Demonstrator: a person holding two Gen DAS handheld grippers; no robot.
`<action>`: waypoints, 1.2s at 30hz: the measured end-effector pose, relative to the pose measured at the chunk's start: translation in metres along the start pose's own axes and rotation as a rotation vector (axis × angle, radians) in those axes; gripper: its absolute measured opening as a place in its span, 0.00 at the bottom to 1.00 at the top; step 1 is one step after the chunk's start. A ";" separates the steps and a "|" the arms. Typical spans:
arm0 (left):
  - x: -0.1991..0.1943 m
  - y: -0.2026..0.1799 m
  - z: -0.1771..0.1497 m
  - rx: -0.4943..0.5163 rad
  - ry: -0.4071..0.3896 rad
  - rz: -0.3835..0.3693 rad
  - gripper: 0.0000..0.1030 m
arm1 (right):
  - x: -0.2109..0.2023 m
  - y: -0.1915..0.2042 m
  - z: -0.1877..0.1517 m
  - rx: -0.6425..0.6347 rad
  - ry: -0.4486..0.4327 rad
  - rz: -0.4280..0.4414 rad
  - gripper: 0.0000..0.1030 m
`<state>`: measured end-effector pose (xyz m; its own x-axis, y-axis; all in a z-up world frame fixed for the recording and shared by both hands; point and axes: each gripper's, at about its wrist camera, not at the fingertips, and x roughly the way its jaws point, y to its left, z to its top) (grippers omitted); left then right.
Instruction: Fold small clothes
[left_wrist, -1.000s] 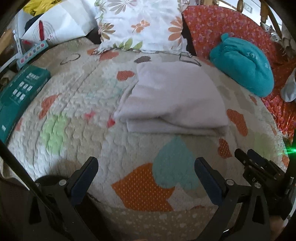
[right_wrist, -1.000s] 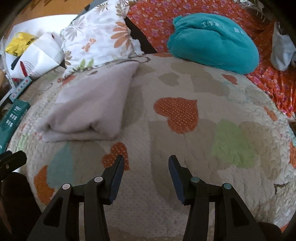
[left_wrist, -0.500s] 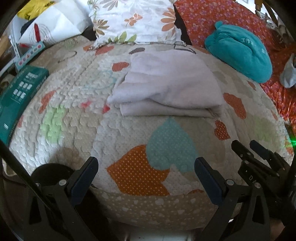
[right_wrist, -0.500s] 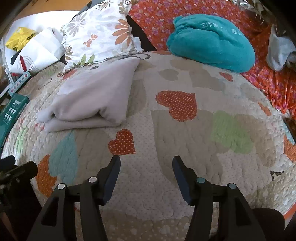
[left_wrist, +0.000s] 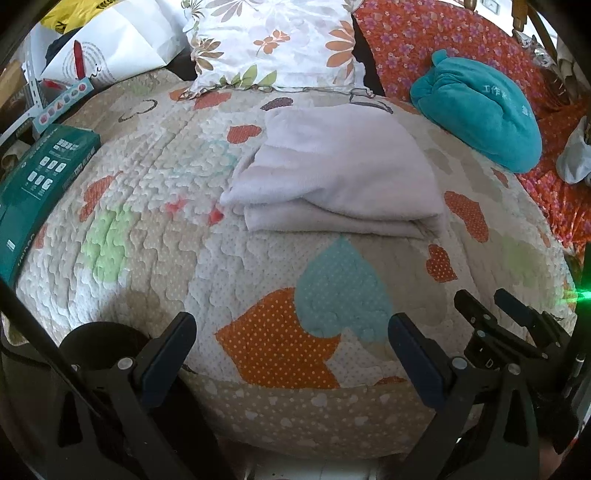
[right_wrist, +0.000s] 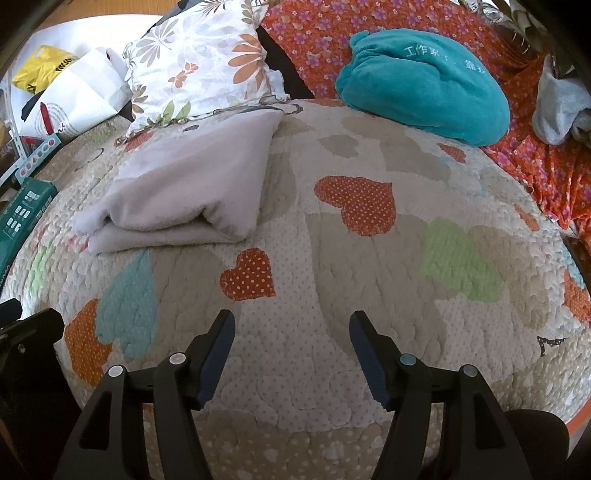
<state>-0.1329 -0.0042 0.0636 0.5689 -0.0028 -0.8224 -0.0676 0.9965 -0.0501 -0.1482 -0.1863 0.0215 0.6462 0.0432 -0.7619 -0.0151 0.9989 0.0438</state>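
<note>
Pale lilac fleece, the folded garment (left_wrist: 332, 177), lies in stacked layers on the heart-patterned quilt (left_wrist: 155, 236) of a bed, just in front of a floral pillow (left_wrist: 273, 40) and to the left of a teal plush bundle (left_wrist: 480, 110). A green box (left_wrist: 40, 177) rests at the quilt's left edge. Left gripper (left_wrist: 291, 332): jaws wide open, empty, poised over the quilt's near edge, well short of the garment. Right gripper (right_wrist: 291, 332): jaws partly spread, having just been opening, nothing between them, the garment lying up and to the left.
</note>
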 end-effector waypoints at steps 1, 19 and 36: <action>0.000 0.000 0.000 -0.002 0.000 0.001 1.00 | 0.001 0.000 0.000 -0.001 0.002 0.001 0.67; 0.006 0.001 -0.002 -0.011 0.024 -0.014 1.00 | 0.005 0.004 -0.002 -0.020 0.018 -0.009 0.68; 0.008 0.003 -0.002 -0.012 0.031 -0.020 1.00 | 0.008 0.012 -0.005 -0.049 0.029 -0.018 0.69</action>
<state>-0.1305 -0.0015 0.0556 0.5446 -0.0257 -0.8383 -0.0660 0.9951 -0.0734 -0.1469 -0.1744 0.0127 0.6245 0.0247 -0.7807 -0.0416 0.9991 -0.0016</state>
